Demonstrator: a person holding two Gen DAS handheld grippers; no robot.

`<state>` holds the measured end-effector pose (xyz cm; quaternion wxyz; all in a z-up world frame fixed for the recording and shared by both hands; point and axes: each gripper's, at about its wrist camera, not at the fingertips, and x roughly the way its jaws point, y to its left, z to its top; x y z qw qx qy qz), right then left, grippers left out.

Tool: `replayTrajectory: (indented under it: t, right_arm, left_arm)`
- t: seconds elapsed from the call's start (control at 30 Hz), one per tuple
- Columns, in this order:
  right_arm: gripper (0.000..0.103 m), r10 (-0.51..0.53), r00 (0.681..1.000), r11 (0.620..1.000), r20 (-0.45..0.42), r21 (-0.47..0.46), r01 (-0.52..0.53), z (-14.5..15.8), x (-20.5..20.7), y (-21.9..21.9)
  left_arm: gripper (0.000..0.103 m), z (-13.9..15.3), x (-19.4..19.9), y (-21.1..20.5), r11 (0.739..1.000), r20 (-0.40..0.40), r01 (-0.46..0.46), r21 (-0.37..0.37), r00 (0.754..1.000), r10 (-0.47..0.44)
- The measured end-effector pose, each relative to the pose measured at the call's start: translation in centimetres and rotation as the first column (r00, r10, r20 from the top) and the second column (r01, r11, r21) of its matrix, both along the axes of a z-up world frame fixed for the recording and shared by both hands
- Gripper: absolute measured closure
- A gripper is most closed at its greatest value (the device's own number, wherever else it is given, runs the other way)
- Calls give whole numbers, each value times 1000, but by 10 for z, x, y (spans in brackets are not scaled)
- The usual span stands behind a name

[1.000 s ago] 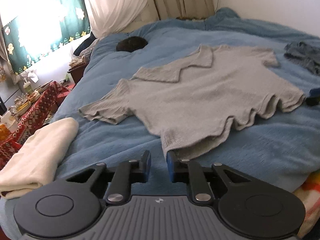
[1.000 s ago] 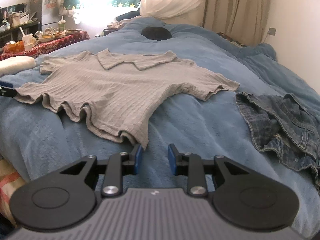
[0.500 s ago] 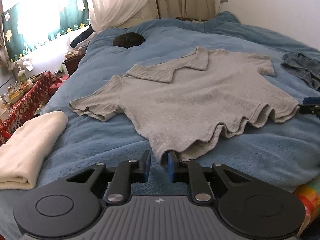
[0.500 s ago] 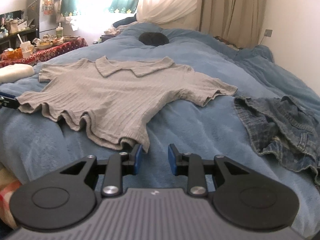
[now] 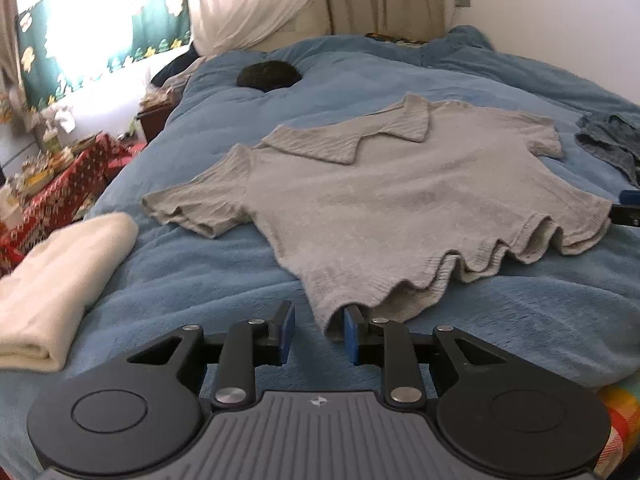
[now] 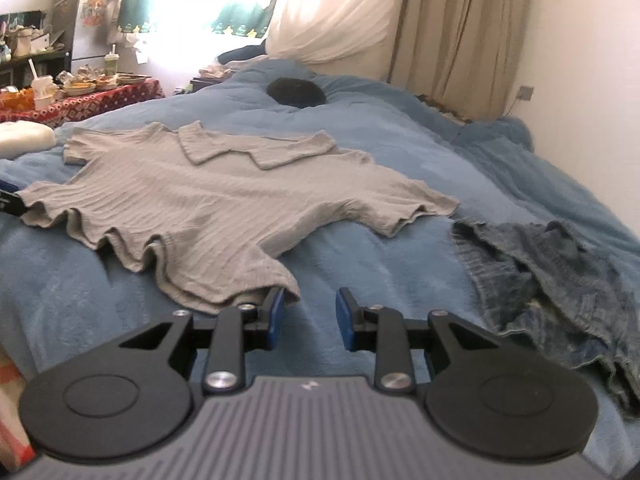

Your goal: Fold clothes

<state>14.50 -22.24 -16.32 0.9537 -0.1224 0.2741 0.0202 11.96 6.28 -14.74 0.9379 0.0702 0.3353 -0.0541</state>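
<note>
A grey ribbed short-sleeved shirt point(image 5: 400, 208) with a collar lies spread flat on the blue blanket point(image 5: 200, 280), its hem wavy and nearest me. My left gripper point(image 5: 319, 330) sits at the hem's left corner. Its jaws are opening, and the corner lies loose in the gap beside the right pad. In the right wrist view the shirt point(image 6: 200, 200) ends at my right gripper point(image 6: 310, 316), which is open. That corner rests just past its left fingertip, with only blanket between the pads. Each gripper shows in the other's view: the right gripper point(image 5: 624, 210), the left gripper point(image 6: 8, 200).
A folded cream cloth point(image 5: 60, 272) lies left of the shirt. A crumpled denim garment point(image 6: 560, 280) lies to its right. A dark round thing point(image 5: 268, 76) sits near the bed's head. A cluttered table with a red cloth point(image 6: 80, 100) stands beside the bed.
The left gripper's jaws have spread wider around the hem corner. The right gripper's gap looks the same. Both hands stay at the hem.
</note>
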Motion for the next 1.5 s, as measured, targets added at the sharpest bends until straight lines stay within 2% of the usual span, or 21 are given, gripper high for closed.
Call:
replayTrajectory:
  t: [0.2,0.3,0.43,0.5,0.53,0.57,0.6,0.73,0.97,1.1,1.17,1.3,1.5]
  right_arm:
    - [71,53,998,999,-30,10,-53,-6,0,5]
    - [69,87,996,996,-12,-23,-87,-7,1,14]
    - [69,100,995,995,5,-21,-100,-6,5,14]
    - [76,107,994,994,-3,-5,-107,-7,8,12]
    - [96,106,994,994,-8,3,-106,-6,9,11]
    - [102,102,995,995,-13,10,-102,-6,11,10]
    - [102,97,995,995,-11,24,-96,-5,12,8]
    - [103,54,999,995,-4,84,-54,4,7,-6]
    - [103,-64,998,983,13,175,61,24,-11,-39]
    - [103,-83,996,980,21,185,78,31,-16,-45]
    - [103,-93,995,980,23,181,87,33,-15,-47]
    - [103,-101,994,979,-37,174,106,20,-4,-51]
    - [103,-102,987,988,-123,106,116,-12,6,-46]
  left_arm:
    - [77,-1,-1,0,1000,0,7,7,1000,-7]
    - [77,-1,-1,1,1000,-2,13,5,1000,-13]
    - [77,0,0,4,999,-8,22,-38,1000,-23]
    - [78,-1,2,4,998,-12,28,-50,1000,-29]
    - [79,-1,3,4,998,-14,29,-53,999,-30]
    - [86,-1,3,3,998,-17,29,-54,999,-30]
    - [97,0,4,3,998,-20,29,-61,999,-30]
    - [99,7,0,8,998,-4,26,-62,1000,-26]
    - [100,35,-12,39,994,28,-44,-99,999,47]
    - [100,46,-16,51,991,33,-72,-113,997,76]
    - [100,43,-14,54,991,17,-81,-104,996,83]
    - [100,32,-8,57,993,-28,-94,-76,995,92]
    - [99,6,-7,40,997,-60,-52,64,997,56]
